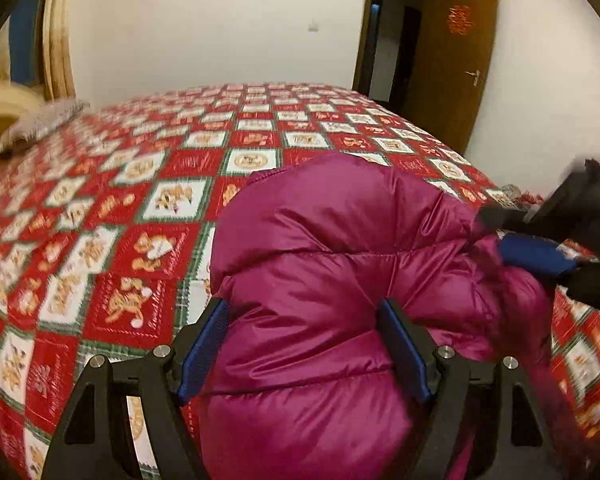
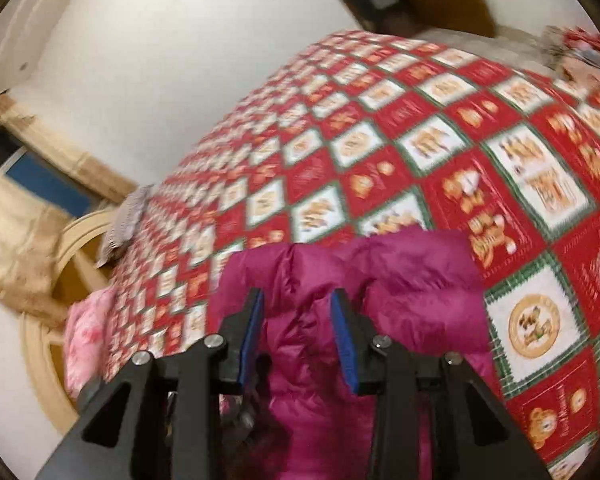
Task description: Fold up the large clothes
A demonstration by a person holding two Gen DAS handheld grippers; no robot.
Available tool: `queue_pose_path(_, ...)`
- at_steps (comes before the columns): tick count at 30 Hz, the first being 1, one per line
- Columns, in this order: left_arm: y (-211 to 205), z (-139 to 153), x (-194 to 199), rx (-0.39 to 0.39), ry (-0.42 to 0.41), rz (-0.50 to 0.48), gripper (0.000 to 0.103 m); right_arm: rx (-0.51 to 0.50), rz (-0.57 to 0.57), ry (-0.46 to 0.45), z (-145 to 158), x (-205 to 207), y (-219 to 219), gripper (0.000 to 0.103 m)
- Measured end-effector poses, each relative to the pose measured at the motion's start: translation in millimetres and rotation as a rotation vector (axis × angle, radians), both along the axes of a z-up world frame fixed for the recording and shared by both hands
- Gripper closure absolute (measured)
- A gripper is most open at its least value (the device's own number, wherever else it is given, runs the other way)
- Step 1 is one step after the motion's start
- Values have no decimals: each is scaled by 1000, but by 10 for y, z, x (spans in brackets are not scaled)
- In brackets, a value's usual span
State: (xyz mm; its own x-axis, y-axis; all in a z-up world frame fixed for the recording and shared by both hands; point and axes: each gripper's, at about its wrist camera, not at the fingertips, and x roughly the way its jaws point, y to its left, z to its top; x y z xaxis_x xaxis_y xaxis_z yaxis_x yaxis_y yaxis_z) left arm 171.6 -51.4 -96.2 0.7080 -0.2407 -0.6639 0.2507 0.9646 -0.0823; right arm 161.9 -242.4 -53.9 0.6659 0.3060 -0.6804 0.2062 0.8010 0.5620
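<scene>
A: Left wrist view, item one?
B: Jacket, magenta, quilted, puffy; bunched on the bed at its near edge. Sheet red and white check.
A: Left gripper?
B: Fingers set wide, a thick roll of jacket bulging between them. Whether they press it or only straddle it, I cannot tell.
A: Other entries in that view?
B: Right gripper at the right edge, one blue pad sunk into a fold. Pillow far left. Door beyond the bed.
A: Right wrist view?
B: Blurred. Jacket at the bed's near edge. Right gripper with fingers narrowed on a raised ridge of fabric; it reads as a grip. Pink cloth at lower left.
A: Handling notes?
B: Judged light, soft, springy; shell glossy, likely slippery. The filling will probably puff back after pressing. Best hold: a seam or hem, where the fabric is thin, not the fat of a baffle.
</scene>
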Motion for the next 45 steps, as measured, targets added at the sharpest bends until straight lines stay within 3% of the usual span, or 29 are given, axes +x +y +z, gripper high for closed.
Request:
queue_pose_path(4, 64, 70, 111, -24, 19, -19, 25, -139, -65, -1, -381, -116, -59, 71)
queue_pose_path(10, -52, 89, 507, 69, 44, 36, 23, -253, -74, -55, -511, -138, -131, 68)
queue_pose_path(15, -167, -83, 615, 112, 64, 65, 19, -189, -47, -19, -697, 1, -253, 64)
queue_pose_path(25, -159, -337, 820, 75, 141, 105, 8, -239, 8, 20, -806, 159, -181, 61)
queue_pose_path(30, -202, -405, 859, 102, 146, 113, 6, -274, 29, 35, -834, 245, -149, 59)
queue_pose_path(38, -211, -456, 886, 108, 153, 116, 5, -248, 18, 15, -851, 247, -187, 59)
queue_pose_path(43, -226, -445, 866, 122, 141, 111, 5, -248, -70, -28, -691, -11, -272, 62)
queue_pose_path(45, -234, -442, 865, 126, 139, 109, 5, -256, -69, -4, -707, -32, -275, 62)
